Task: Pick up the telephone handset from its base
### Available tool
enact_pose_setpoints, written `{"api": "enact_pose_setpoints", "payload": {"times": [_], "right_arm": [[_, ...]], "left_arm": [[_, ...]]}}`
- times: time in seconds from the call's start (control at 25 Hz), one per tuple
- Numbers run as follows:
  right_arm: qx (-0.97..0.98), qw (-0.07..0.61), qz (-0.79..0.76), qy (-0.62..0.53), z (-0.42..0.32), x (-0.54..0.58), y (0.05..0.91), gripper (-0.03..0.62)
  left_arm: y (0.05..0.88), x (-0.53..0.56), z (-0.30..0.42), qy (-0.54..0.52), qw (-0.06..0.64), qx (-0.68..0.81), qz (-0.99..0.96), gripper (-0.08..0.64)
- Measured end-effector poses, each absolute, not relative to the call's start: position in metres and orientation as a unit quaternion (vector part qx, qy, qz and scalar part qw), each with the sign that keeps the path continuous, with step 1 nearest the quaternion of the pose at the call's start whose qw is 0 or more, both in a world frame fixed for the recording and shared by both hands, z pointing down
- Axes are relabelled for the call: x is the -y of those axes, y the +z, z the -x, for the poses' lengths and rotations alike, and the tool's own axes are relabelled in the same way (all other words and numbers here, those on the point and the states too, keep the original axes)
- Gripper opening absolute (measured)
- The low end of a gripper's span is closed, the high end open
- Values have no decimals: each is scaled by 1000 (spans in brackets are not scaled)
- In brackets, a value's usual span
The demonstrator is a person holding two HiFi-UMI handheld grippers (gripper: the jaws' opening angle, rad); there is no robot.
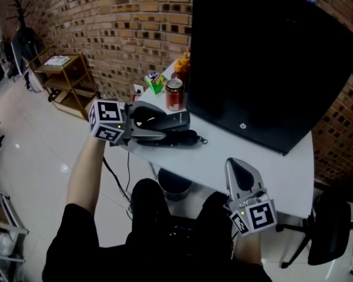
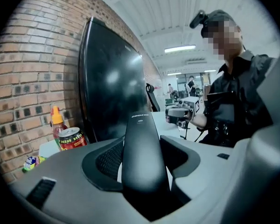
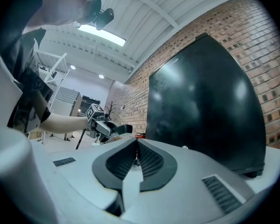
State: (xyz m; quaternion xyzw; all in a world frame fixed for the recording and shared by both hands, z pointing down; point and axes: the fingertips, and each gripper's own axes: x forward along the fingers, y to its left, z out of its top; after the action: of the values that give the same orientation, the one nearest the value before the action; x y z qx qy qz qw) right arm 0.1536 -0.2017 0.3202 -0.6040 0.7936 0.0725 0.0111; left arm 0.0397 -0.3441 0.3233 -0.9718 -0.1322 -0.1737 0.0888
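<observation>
Jaws of the left gripper (image 2: 142,158) are clenching the handset (image 2: 140,129) for lifting (right gripper (image 3: 136,155) is idling, jaws pressed together, empty).

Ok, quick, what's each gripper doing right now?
Left gripper: fingers closed on the black telephone handset.
Right gripper: fingers closed, holding nothing.

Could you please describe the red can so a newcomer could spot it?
Find the big black monitor on the white table. By its left edge stands the can, beside a green box and an orange-capped bottle; it alone is red and silver-topped.
</observation>
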Motion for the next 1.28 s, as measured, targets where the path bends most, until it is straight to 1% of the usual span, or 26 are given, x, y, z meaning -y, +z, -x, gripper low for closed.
{"api": "enact_pose_setpoints", "payload": {"times": [0.16,0.36,0.48,0.64,0.84,1.28], "right_arm": [[-790,1,609,74,-153,202,321,9],[-780,-6,619,92,-157,199,316,9],[-780,-7,617,108,-155,199,312,9],[-780,8,617,105,-156,200,309,9],[-775,-5,622,109,-157,196,309,9],[-748,30,651,121,-172,192,298,6]], "left_arm": [[298,350,-13,-73,61,110,989,256],[263,374,37,54,5,77,996,256],[252,378,60,108,-18,69,992,255],[255,378,73,129,-21,51,990,255],[256,376,77,137,-28,49,989,255],[254,374,83,148,-15,24,989,255]]}}
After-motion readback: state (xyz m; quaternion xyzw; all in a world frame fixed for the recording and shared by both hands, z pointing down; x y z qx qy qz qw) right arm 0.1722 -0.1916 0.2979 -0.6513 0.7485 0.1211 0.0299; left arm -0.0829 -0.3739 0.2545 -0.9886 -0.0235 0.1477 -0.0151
